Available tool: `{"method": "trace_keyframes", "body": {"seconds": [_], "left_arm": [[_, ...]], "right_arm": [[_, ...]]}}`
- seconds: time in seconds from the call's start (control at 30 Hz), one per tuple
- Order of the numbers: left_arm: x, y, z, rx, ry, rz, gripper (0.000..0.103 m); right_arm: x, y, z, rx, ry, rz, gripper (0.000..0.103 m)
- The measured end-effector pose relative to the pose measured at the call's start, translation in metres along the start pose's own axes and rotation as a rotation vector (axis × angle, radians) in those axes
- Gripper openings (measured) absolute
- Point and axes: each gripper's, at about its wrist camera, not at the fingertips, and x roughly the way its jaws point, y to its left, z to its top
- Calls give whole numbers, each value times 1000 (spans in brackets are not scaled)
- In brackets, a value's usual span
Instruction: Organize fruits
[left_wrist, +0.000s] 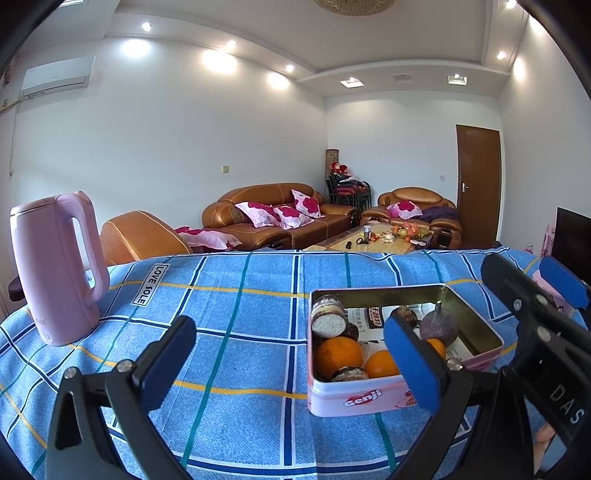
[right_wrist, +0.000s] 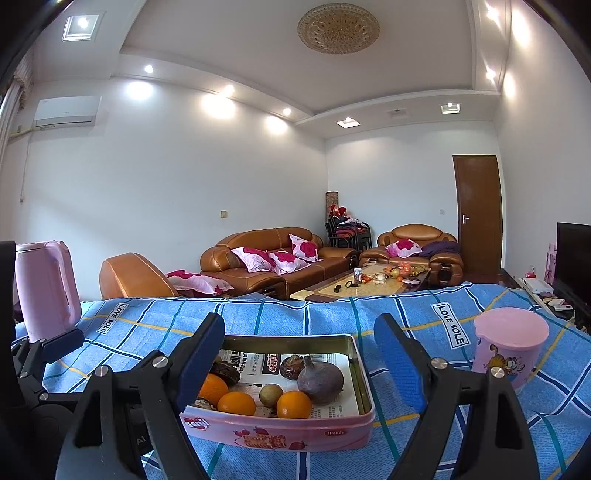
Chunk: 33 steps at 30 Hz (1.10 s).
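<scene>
Left gripper (left_wrist: 291, 354) hangs spread and empty left of the pink tin (right_wrist: 364, 387); right gripper (right_wrist: 299, 363) gapes over its near rim, nothing pinched. Inside the tin on newsprint: glossy round oranges (right_wrist: 236, 403), firm but likely to roll, so pinch across the middle; right of them a matte purple fruit (right_wrist: 320, 377), smooth-skinned.

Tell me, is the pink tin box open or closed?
Open. The pink tin box has no lid on it, so you can look straight in at the oranges and the dark purple fruit lying on newspaper.
</scene>
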Motion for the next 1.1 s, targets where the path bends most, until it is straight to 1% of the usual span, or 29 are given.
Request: {"method": "trace_keyframes", "body": {"seconds": [1.1], "left_arm": [[1, 3, -1, 0, 6, 9, 103]], "right_arm": [[0, 0, -1, 10, 11, -10, 85]]}}
